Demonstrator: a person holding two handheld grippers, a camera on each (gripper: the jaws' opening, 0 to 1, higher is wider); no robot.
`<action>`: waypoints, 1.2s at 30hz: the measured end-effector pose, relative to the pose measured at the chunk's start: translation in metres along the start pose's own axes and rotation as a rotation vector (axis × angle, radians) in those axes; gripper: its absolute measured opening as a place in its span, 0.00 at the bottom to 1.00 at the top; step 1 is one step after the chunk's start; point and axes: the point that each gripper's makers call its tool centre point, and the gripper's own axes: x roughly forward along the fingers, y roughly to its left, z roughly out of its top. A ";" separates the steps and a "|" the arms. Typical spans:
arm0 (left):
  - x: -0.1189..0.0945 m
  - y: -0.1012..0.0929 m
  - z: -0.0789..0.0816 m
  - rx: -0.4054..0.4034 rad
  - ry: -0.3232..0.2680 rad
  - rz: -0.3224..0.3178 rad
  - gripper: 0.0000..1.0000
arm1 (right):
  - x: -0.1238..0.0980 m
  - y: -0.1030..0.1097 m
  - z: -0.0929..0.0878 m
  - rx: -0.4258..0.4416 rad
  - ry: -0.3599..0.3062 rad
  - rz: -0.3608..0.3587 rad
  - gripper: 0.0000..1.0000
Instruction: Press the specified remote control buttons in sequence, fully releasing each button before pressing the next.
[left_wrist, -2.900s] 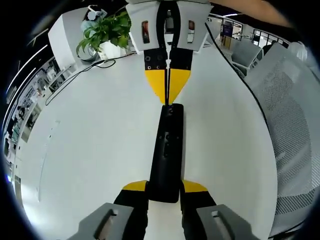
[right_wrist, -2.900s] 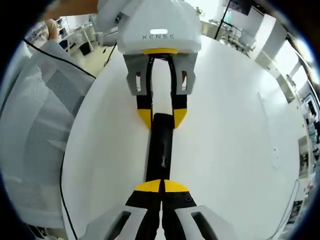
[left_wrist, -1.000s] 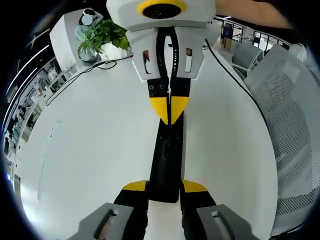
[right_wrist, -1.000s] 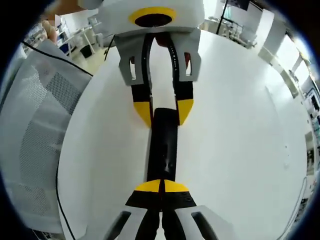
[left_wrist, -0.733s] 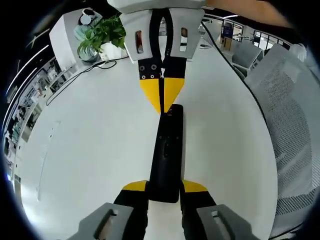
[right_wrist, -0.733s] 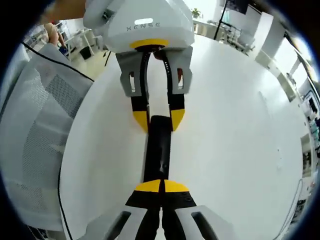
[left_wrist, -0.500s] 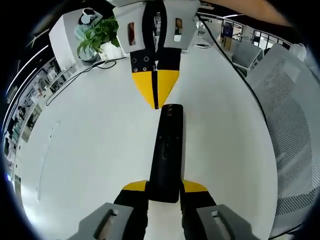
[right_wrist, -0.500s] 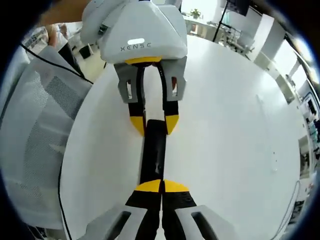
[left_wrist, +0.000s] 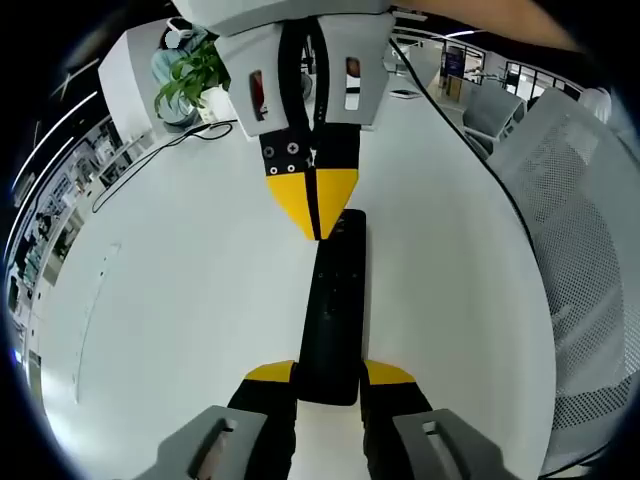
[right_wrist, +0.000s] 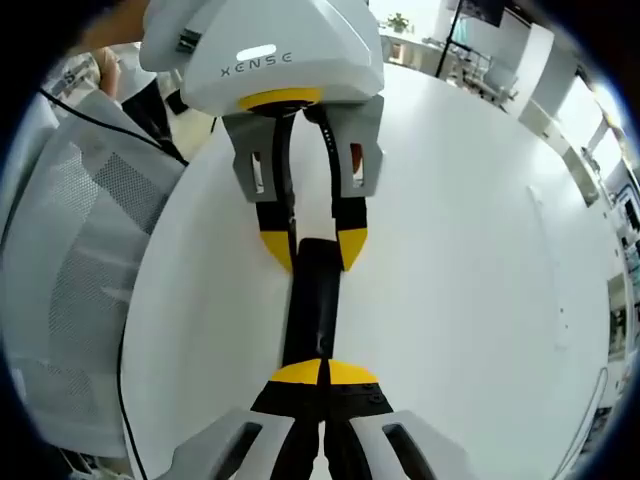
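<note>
A slim black remote control (left_wrist: 335, 310) lies lengthwise on a smooth white round tabletop (left_wrist: 180, 300), its near end clamped between the yellow-tipped jaws of the left claw (left_wrist: 330, 375); in the left gripper view the right claw (left_wrist: 313, 205) reaches in from the far side, its yellow tips pressed together into a wedge at the remote's far end; whether they touch a button cannot be told. A leafy green plant (left_wrist: 195, 75) sits in a pale glazed pot (left_wrist: 168, 68) at the tabletop's far edge, beside a black cable (left_wrist: 150, 160); a white mesh chair (left_wrist: 590, 230) stands alongside. In the right gripper view both claws point at each other along the matte remote.
</note>
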 end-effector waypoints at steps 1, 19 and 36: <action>0.000 0.000 0.000 -0.001 0.000 0.001 0.23 | 0.000 0.000 0.000 0.000 0.000 0.001 0.00; 0.000 0.000 0.000 -0.002 -0.008 0.000 0.23 | 0.013 -0.003 0.005 -0.013 -0.009 0.003 0.00; -0.001 0.000 -0.001 -0.005 -0.014 0.002 0.23 | 0.020 -0.004 0.005 -0.015 -0.003 0.017 0.00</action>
